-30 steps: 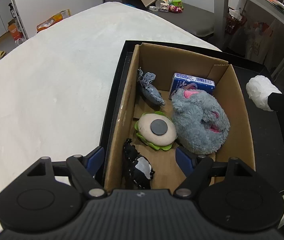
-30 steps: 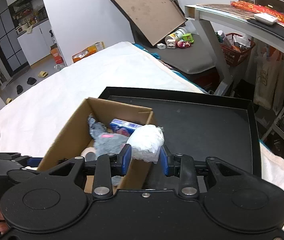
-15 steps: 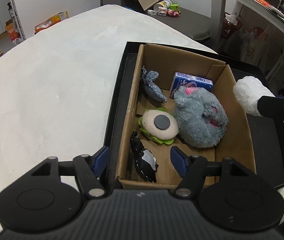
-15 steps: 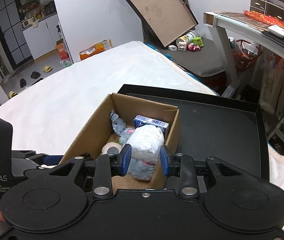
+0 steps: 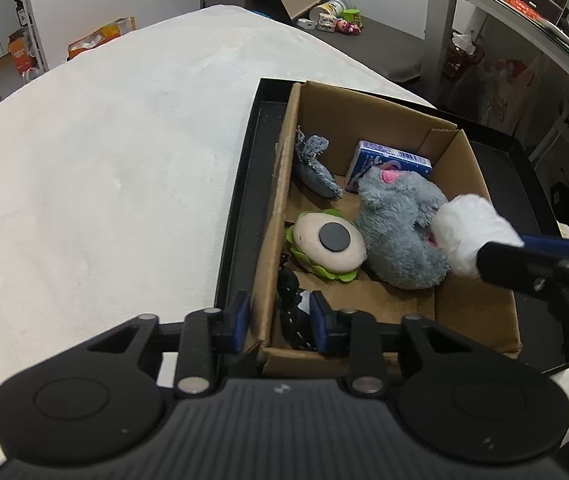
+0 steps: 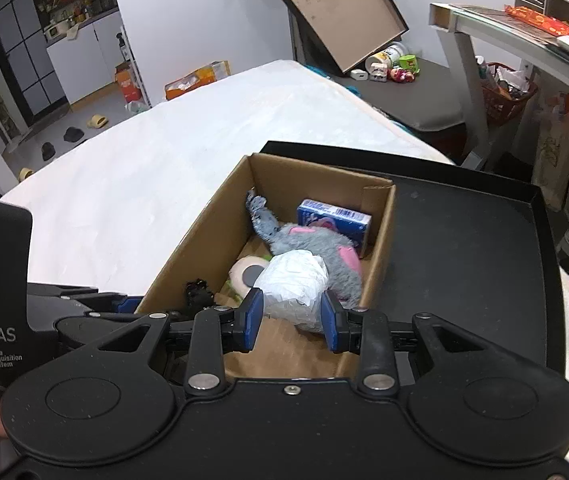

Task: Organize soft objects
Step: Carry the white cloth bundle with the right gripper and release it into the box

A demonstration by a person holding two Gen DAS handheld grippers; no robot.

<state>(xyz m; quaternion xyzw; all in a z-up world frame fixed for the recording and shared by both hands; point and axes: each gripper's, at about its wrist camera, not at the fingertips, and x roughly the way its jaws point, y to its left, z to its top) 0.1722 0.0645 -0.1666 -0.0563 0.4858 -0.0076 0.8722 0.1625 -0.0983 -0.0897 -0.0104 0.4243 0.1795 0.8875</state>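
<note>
5 soft or small items inside the cardboard box (image 5: 368, 120): grey plush (image 5: 400, 232), burger toy (image 5: 326, 244), denim scrap (image 5: 316, 168), blue packet (image 5: 388, 160) upright against the far wall, black-and-white toy (image 5: 290, 304) in the near left corner. Right gripper (image 6: 290, 316) clenched on a crumpled white bundle (image 6: 290, 280), held over the box's near right part, just above and touching the grey plush. Left gripper (image 5: 280, 320) low at the near left corner, fingers (image 5: 240, 316) astride the box wall, 1 outside and 1 inside beside the black-and-white toy; cannot tell whether pinching the cardboard or merely around it. Box seated at the left end of a black tray (image 6: 464, 248), itself on a white-covered tabletop (image 5: 104, 160). Beyond: a large framed board (image 6: 332, 12) leaning on the wall, small jars and toys at its foot, a glass-topped desk (image 6: 524, 28) at right with a red basket (image 6: 504, 96) under it, slippers (image 6: 96, 122) on the floor at left.
</note>
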